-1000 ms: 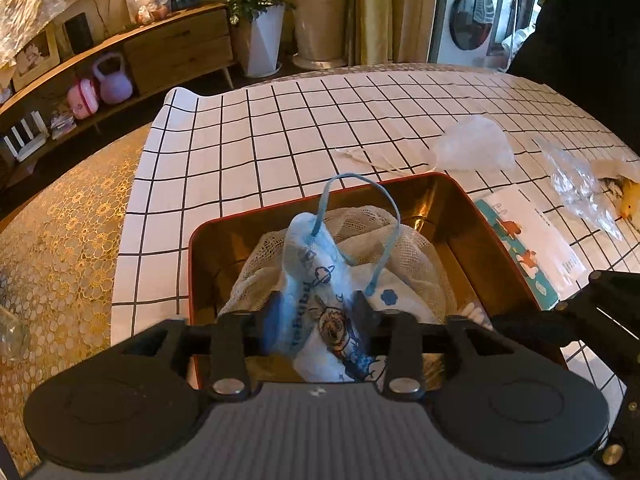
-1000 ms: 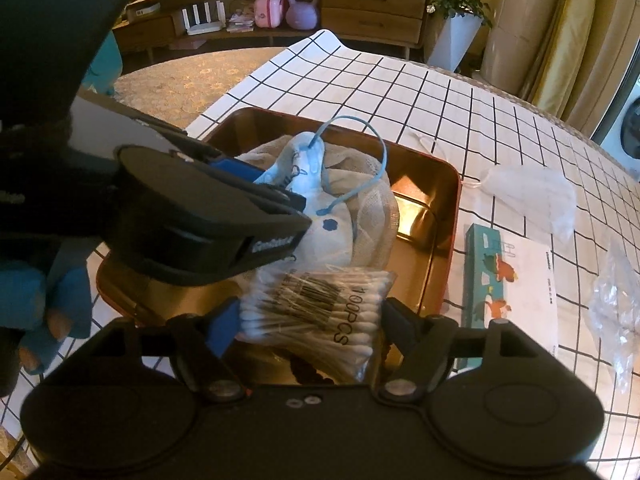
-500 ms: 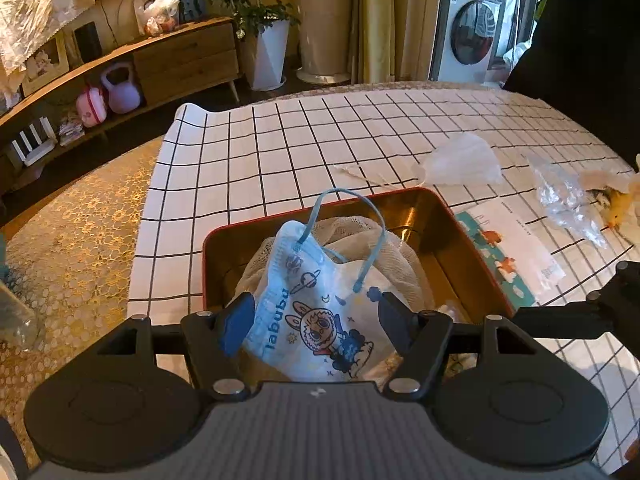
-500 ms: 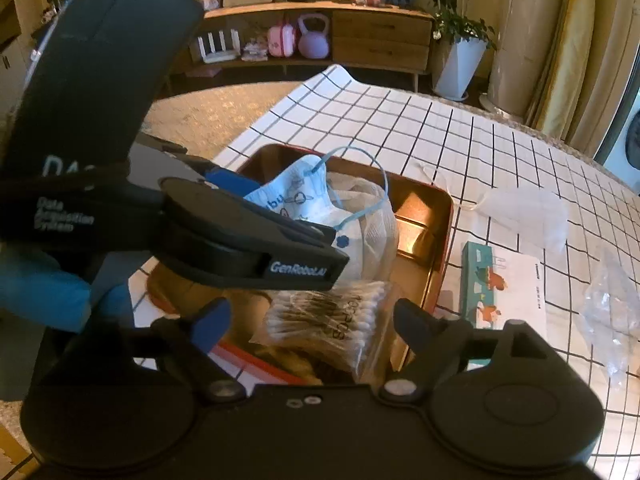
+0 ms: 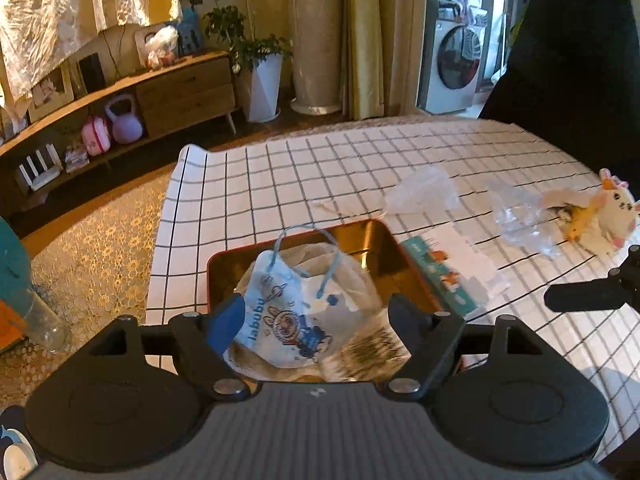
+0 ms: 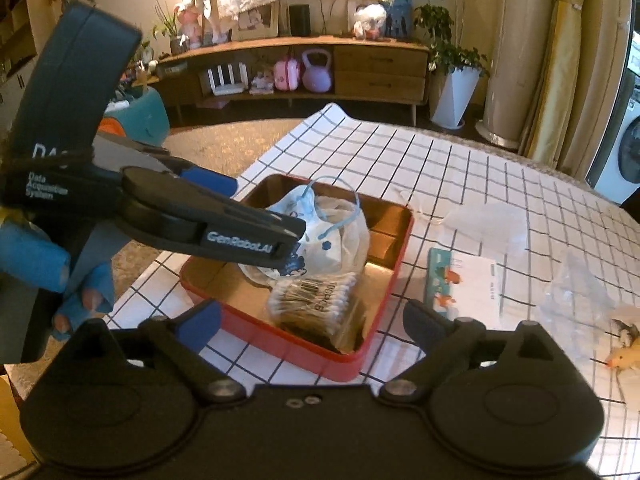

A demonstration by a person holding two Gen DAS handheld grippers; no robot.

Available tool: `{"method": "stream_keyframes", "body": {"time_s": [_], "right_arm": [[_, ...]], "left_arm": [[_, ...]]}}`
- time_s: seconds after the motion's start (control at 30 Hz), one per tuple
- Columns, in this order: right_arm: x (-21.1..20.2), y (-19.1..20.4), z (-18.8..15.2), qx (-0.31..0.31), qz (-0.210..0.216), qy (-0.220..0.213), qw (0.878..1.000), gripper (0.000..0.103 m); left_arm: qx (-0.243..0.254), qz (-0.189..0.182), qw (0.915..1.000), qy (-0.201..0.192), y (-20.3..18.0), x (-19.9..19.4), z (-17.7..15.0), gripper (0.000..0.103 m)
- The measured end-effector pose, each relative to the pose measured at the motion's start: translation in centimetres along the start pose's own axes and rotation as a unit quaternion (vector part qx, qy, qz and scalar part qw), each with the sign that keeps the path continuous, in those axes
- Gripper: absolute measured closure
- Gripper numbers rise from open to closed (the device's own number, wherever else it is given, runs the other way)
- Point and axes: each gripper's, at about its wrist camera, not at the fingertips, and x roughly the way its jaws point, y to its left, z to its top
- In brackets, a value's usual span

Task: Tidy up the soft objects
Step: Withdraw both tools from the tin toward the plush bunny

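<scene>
A red tin tray (image 6: 384, 304) (image 5: 384, 240) on the checked tablecloth holds a white mesh cloth (image 5: 312, 252), a child's face mask (image 5: 280, 320) (image 6: 320, 248) with blue loops, and a bag of cotton swabs (image 6: 316, 300) (image 5: 368, 352). My left gripper (image 5: 316, 316) is open and empty, raised above the mask. My right gripper (image 6: 312, 316) is open and empty, above the tray's near edge and the swab bag. A small plush toy (image 5: 612, 212) lies at the far right of the table.
A flat teal and white packet (image 6: 464, 284) (image 5: 448, 276) lies right of the tray. Crumpled clear plastic bags (image 5: 424, 192) (image 6: 576, 292) lie beyond it. A yellow toy (image 6: 624, 356) sits at the right edge. The table edge and carpet (image 5: 92, 240) are to the left.
Both grippers opened and drew back upward. The left let go of the face mask and the right let go of the swab bag; both now lie in the tray.
</scene>
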Motion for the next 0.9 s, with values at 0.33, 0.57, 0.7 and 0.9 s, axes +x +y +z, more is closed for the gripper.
{"method": "stream_keyframes", "body": {"time_s": [0.33, 0.57, 0.7, 0.9], "right_arm": [[-6.4, -2.6, -2.1, 0.013, -0.005, -0.047, 0.999, 0.002], [-9.9, -6.4, -4.4, 0.039, -0.022, -0.067, 0.997, 0.000], [-11.6, -8.7, -6.0, 0.050, -0.031, -0.074, 0.995, 0.000], [-13.5, -12.3, -8.2, 0.063, -0.060, -0.083, 0.993, 0.000]], "left_arm": [[-0.001, -0.021, 0.9994, -0.029, -3.6, -4.1, -0.1, 0.020], [-0.002, -0.047, 0.9974, -0.054, -6.6, -5.7, -0.2, 0.012], [-0.002, -0.062, 0.9962, -0.061, -8.3, -5.5, 0.1, 0.001], [-0.001, -0.080, 0.9949, -0.062, -10.7, -3.7, 1.5, 0.001]]}}
